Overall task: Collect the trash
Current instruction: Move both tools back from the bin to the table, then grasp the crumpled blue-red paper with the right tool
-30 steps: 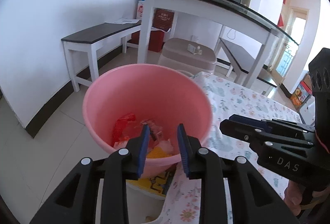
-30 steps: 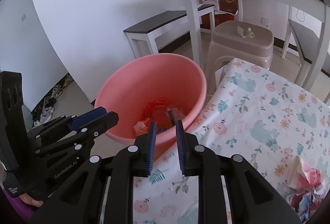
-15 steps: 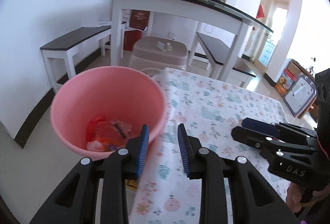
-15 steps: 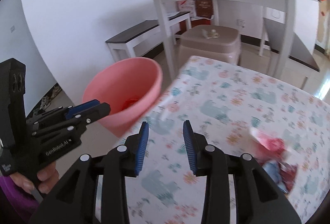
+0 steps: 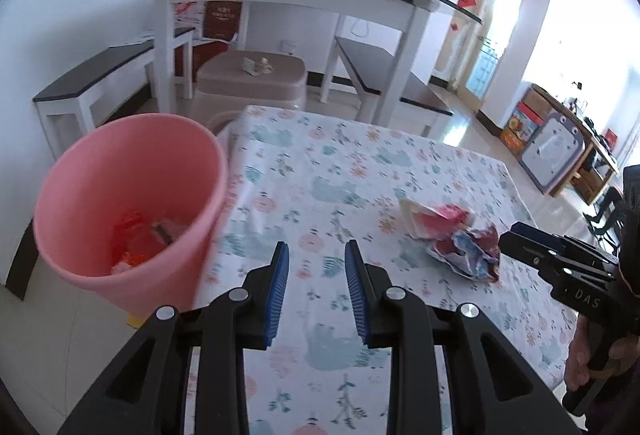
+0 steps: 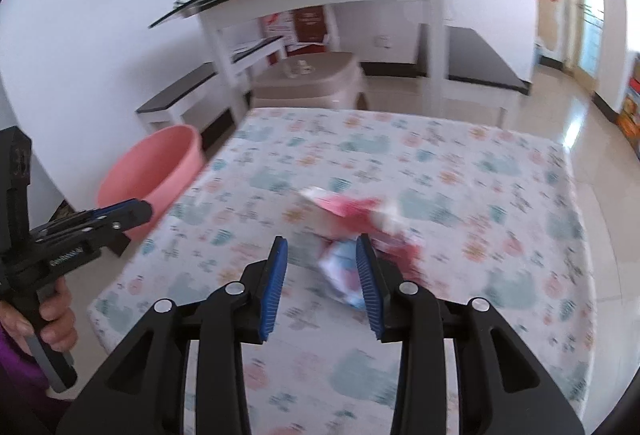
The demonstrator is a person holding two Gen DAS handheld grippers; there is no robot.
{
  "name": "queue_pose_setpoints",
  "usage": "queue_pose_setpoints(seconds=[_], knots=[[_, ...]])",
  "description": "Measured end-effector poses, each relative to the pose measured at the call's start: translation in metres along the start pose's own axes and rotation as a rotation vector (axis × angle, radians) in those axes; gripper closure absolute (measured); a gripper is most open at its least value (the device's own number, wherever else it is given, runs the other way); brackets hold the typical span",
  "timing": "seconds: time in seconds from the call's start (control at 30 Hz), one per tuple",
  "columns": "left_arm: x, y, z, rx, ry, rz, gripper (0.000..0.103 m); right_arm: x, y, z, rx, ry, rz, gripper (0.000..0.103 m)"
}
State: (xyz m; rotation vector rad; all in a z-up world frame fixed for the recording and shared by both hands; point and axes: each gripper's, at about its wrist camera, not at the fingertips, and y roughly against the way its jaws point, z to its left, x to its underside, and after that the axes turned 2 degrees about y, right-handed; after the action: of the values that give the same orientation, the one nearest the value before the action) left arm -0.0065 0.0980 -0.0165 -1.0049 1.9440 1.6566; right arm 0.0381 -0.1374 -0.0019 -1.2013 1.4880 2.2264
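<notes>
Left gripper [image 5: 316,287], bottom centre of the left view: jaws apart, nothing between them, over the floral cloth [image 5: 344,171]. Right gripper [image 6: 322,277], bottom centre of the right view: jaws just been opening, now wide and empty, blurred crumpled wrappers [image 6: 352,231] just beyond the tips. Same wrappers [image 5: 452,239] at centre right in the left view, lying on the cloth. Pink bin [image 5: 120,203] at left, beside the cloth's edge, holding red scraps [image 5: 136,243].

crumpled wrappers [image 6: 352,235] motion-blurred, partly behind gripper finger [image 6: 370,287], bucket's [image 5: 132,203] contents indistinct
</notes>
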Motion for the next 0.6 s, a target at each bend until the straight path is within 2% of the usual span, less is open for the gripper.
queue_pose_setpoints(seconds=[0.27, 0.6], knots=[[0.004, -0.007, -0.023, 0.021, -0.053, 0.029, 0.075, 0.026, -0.005, -0.058, 0.05, -0.139, 0.041, 0.061], [0.005, -0.016, -0.042, 0.01, -0.092, 0.055, 0.075, 0.018, -0.029, -0.058, 0.035, -0.118, 0.046, 0.061]])
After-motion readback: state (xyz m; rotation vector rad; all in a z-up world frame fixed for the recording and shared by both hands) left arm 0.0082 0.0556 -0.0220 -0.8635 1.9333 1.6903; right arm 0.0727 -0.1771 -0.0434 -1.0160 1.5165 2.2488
